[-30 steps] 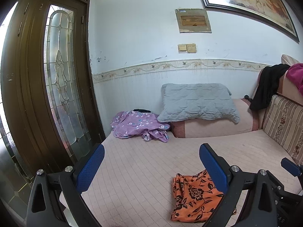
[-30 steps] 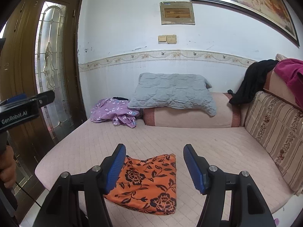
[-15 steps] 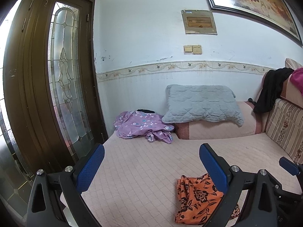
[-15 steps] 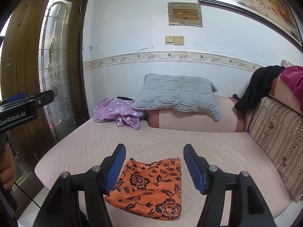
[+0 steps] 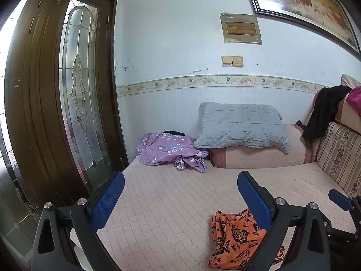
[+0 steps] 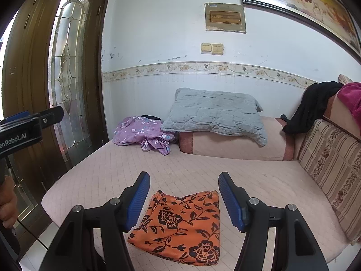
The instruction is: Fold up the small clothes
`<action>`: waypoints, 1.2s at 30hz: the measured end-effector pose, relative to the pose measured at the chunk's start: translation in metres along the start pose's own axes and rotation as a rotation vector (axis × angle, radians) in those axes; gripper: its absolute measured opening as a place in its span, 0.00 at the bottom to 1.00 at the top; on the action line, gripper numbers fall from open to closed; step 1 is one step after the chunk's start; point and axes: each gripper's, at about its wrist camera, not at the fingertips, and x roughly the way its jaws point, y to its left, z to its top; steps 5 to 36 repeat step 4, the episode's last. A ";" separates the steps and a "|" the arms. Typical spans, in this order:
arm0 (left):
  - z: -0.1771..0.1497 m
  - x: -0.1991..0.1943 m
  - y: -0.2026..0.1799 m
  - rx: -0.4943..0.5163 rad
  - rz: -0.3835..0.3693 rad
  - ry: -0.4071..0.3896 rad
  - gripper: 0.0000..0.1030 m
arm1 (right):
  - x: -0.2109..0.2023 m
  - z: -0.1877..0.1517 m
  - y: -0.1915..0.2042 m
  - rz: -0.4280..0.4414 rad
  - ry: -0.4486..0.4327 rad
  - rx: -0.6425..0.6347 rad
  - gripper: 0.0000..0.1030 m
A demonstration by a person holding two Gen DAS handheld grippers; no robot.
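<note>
Bare mattress [image 6: 203,169] lies open ahead; only the orange cloth [image 6: 182,223] near, purple garment [image 6: 144,135] and pillow [image 6: 214,117] far back.

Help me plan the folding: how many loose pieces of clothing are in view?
4: orange floral cloth near the bed's front edge, purple floral garment beside the grey pillow, black garment and magenta one draped over the sofa back. More may be hidden.

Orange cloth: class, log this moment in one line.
orange cloth: flat on bed | left gripper: open | right gripper: open, above cloth
</note>
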 end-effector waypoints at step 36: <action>-0.002 0.018 -0.002 -0.008 -0.021 0.007 0.97 | 0.013 0.000 -0.005 0.010 0.010 -0.004 0.65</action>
